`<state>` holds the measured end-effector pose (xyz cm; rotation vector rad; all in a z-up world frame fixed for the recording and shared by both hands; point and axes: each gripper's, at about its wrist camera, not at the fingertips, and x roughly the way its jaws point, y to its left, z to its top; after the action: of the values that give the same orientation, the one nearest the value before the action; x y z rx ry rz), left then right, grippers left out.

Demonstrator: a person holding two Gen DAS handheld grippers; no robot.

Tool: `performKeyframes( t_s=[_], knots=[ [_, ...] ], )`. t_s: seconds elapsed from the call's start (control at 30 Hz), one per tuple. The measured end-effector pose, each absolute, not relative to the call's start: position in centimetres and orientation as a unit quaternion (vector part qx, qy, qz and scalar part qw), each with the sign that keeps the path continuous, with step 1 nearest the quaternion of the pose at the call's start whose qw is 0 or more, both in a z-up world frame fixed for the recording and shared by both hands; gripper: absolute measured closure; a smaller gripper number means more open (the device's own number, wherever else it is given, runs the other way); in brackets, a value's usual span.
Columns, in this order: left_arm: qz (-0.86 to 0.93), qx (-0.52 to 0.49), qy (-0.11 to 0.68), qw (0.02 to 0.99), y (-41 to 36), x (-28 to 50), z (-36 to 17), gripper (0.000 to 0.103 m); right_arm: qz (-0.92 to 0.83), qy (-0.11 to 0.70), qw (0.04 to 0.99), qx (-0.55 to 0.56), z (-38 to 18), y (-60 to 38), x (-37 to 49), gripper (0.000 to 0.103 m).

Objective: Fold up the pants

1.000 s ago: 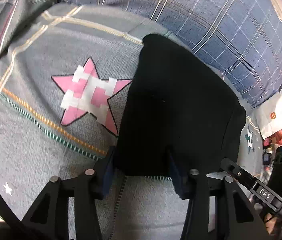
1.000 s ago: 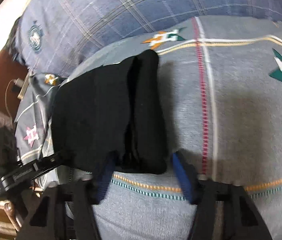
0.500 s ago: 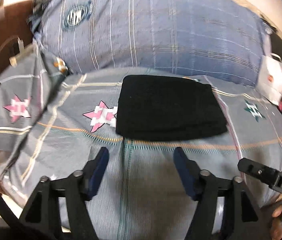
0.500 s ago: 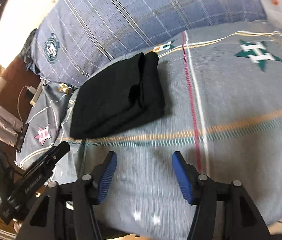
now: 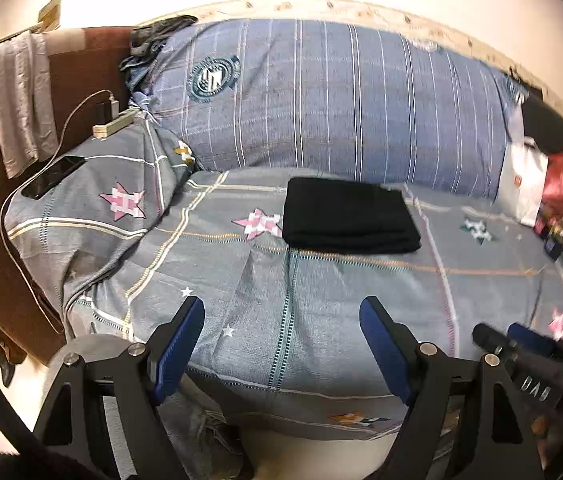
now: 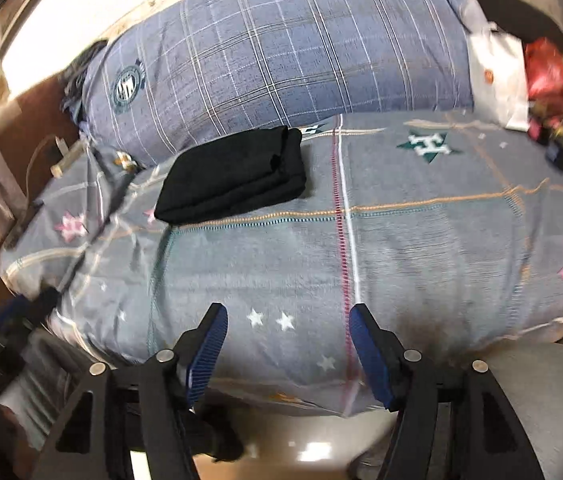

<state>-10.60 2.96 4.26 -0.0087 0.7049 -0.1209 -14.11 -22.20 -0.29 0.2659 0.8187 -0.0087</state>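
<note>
A: Where are the pants (image 5: 347, 216)?

B: Folded into a compact black rectangle, lying flat on the grey patterned bedspread (image 5: 321, 300). Far half of the bed, just near of the big blue plaid pillow (image 5: 341, 100). In the left wrist view a pink star print (image 5: 259, 223) sits just beside the bundle's left edge.

A: And from the other side?

B: Right wrist view shows the same bundle (image 6: 237, 174) far and to the left. Stacked layers show along its right end. A red-and-white stitched line (image 6: 339, 208) runs near-to-far just right of it; an orange and teal stitched line passes just near of its near edge.

A: Left gripper (image 5: 283, 350)?

B: Blue pads spread wide, nothing between them. It hangs over the near edge of the bed, well apart from the pants.

A: Right gripper (image 6: 287, 354)?

B: Same reading: fingers apart, holding nothing, at the near bed edge, well clear of the bundle. It also shows blurred at the lower right of the left wrist view (image 5: 529, 344).

A: Surroundings?

B: Phone (image 5: 53, 176) with a white cable on the bed's far left corner. Grey towel (image 5: 21, 100) draped over the brown headboard at left. White bag (image 5: 525, 180) and red bag (image 5: 561, 184) at the far right, with small clutter near them too blurred to identify.
</note>
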Motion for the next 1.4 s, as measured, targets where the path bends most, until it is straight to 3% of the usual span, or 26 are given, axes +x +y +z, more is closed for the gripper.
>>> performKeyframes(
  t_s=[0.17, 0.53, 1.2, 1.4],
  knots=[
    [-0.064, 0.018, 0.326, 0.943, 2.9, -12.2, 6.5, 0.019, -0.003, 0.359, 0.927, 0.105, 2.7, -21.5, -16.0, 0.031],
    [-0.052, 0.011, 0.347, 0.936, 4.1, -11.5, 7.3, 0.019, 0.008, 0.344, 0.932, 0.112, 6.3, -20.6, -16.7, 0.030],
    [-0.057, 0.040, 0.381, 0.922, 2.6, -3.6, 5.2, 0.019, 0.022, 0.355, 0.931, 0.087, 4.7, -20.1, -8.9, 0.030],
    [-0.058, 0.034, 0.392, 0.917, 2.6, 0.3, 2.1, 0.019, 0.009, 0.350, 0.934, 0.072, 2.5, -20.1, -5.5, 0.030]
  ],
)
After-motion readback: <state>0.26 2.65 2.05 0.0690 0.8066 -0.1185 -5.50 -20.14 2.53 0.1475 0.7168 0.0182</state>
